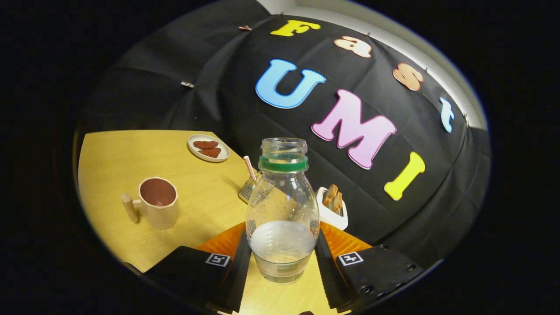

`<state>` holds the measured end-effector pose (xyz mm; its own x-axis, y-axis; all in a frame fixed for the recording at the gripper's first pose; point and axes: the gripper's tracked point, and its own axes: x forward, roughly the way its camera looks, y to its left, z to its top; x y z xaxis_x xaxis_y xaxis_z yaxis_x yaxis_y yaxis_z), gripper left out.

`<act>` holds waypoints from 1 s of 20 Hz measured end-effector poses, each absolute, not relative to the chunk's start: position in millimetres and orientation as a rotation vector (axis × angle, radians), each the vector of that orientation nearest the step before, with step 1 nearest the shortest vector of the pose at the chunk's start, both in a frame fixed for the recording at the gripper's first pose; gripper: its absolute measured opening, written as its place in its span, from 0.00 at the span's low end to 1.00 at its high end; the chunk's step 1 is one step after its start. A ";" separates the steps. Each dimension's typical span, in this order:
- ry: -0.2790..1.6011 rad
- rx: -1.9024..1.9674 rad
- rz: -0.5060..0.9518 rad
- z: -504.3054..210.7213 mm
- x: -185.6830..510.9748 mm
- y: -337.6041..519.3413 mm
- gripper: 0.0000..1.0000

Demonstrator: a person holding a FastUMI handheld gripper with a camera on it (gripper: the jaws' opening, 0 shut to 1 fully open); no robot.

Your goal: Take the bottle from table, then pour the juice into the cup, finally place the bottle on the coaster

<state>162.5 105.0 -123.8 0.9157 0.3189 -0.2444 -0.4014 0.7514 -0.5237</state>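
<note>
tongs (282,258): clamped on the lower body of the bottle (282,210), one finger each side, looks solid
bottle: cap off, green ring at the neck, some juice in the bottom, held upright above the tabletop (122,157)
cup (158,205): off to the left, a bit farther out, handle pointing left
how I'd pour: swing left, get the neck over the cup's mouth, then tip slowly so nothing splashes
far stuff: straw (250,168), white holder (334,210), plate of snacks (209,148)
</note>
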 end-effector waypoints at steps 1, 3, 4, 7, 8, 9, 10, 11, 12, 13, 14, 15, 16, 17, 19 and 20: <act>0.134 -0.641 0.398 -123.9 161.5 110.6 0.74; 0.134 -0.686 0.413 -130.4 160.7 123.1 0.74; 0.139 -0.709 0.417 -133.9 160.5 128.0 0.74; 0.134 -0.800 0.409 -139.6 161.9 138.6 0.74; 0.141 -0.825 0.405 -143.4 163.6 141.4 0.74; 0.151 -0.850 0.398 -148.6 167.5 144.2 0.74; 0.160 -0.875 0.391 -151.6 170.3 145.6 0.74; 0.163 -0.902 0.386 -153.8 171.9 148.0 0.74; 0.160 -0.931 0.384 -155.4 173.7 150.7 0.74; 0.153 -0.962 0.383 -156.8 174.8 153.7 0.74; 0.151 -0.999 0.382 -159.6 175.2 155.5 0.74; 0.150 -1.034 0.384 -163.8 175.6 156.4 0.74; 0.147 -1.064 0.389 -166.8 175.3 157.1 0.74; 0.140 -1.089 0.394 -168.7 174.7 159.6 0.74; 0.128 -1.132 0.407 -173.7 172.7 163.9 0.74; 0.126 -1.152 0.415 -176.9 171.0 166.7 0.74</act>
<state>171.0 166.7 -176.9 0.9173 0.2536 -0.3071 -0.3817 0.3400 -0.8594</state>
